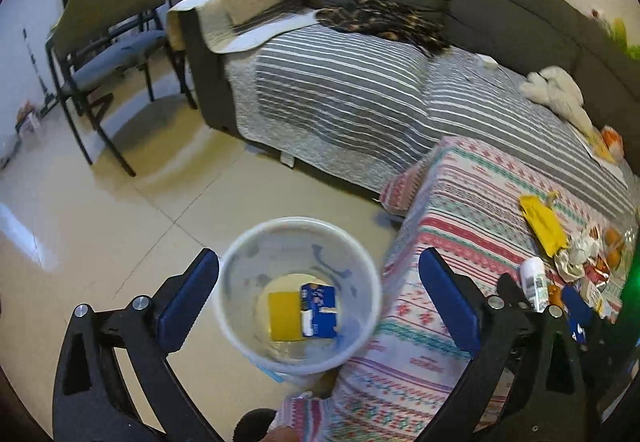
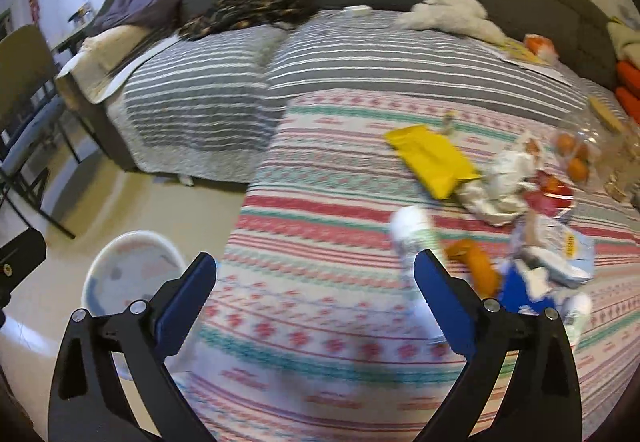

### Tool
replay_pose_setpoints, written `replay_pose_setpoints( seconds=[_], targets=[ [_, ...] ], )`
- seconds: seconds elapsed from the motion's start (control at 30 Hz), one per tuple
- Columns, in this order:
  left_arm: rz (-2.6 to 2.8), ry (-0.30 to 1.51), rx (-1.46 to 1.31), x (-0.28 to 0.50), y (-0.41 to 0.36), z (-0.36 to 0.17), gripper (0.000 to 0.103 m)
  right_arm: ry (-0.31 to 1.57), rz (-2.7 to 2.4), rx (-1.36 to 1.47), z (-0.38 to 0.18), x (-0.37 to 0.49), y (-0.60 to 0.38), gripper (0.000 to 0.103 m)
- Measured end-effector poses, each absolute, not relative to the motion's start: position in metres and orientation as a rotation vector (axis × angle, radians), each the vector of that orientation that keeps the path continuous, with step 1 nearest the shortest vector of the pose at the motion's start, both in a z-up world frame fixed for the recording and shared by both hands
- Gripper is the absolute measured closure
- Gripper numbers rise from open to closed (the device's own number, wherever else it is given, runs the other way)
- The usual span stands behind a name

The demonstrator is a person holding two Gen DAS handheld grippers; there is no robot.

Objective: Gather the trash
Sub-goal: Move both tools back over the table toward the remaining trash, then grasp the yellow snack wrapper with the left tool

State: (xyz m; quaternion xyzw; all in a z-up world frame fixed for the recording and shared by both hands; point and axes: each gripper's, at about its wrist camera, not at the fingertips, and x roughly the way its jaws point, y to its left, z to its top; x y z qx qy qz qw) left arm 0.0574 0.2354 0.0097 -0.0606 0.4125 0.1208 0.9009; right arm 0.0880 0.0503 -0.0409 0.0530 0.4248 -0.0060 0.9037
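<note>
The step in hand looks like the gap between two pickups: both grippers are empty and the next piece of trash has yet to be chosen. The left gripper hangs above the white bin on the floor, jaws spread wide to either side of its rim and touching nothing; inside the bin lie a yellow piece and a blue carton, so part of the job is done. The right gripper is also released, fingers wide apart with only the patterned cloth between them; it tilts steeply down over the table, and its view is blurred. The rest of the trash sits in a cluster toward the right of that cloth: a yellow wrapper, crumpled paper, a white bottle just beside the right finger, an orange piece, a blue pack and a clear bag of oranges farther back. The next move probably calls for swinging the right gripper toward that cluster, centring on one item such as the bottle, and closing on it alone without dragging the neighbours, then carrying it to the bin, which stands well apart at the table's left corner. The bottle may roll when touched.
</note>
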Motion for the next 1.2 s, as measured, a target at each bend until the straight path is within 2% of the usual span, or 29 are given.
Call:
replay_pose_setpoints(
  seconds=[0.67, 0.9, 1.1, 1.13, 1.2],
  targets=[
    [0.065, 0.972, -0.026, 0.120, 0.090, -0.028, 0.007, 0.871, -0.276, 0.148, -0.039, 0.080, -0.127, 0.007],
    [-0.032, 0.985, 0.021, 0.174, 0.015, -0.035, 0.007, 0.907, -0.347, 0.224, -0.053, 0.080, -0.190, 0.007],
    [-0.041, 1.138, -0.042, 0.239, -0.027, -0.071, 0.007, 0.904, -0.339, 0.270, -0.053, 0.081, -0.223, 0.007],
    [-0.032, 1.165, -0.056, 0.248, -0.030, -0.081, 0.009, 0.899, -0.334, 0.270, -0.052, 0.082, -0.225, 0.007],
    [-0.043, 1.207, -0.103, 0.258, -0.031, -0.095, 0.023, 0.891, -0.298, 0.261, -0.053, 0.084, -0.226, 0.007]
  ],
)
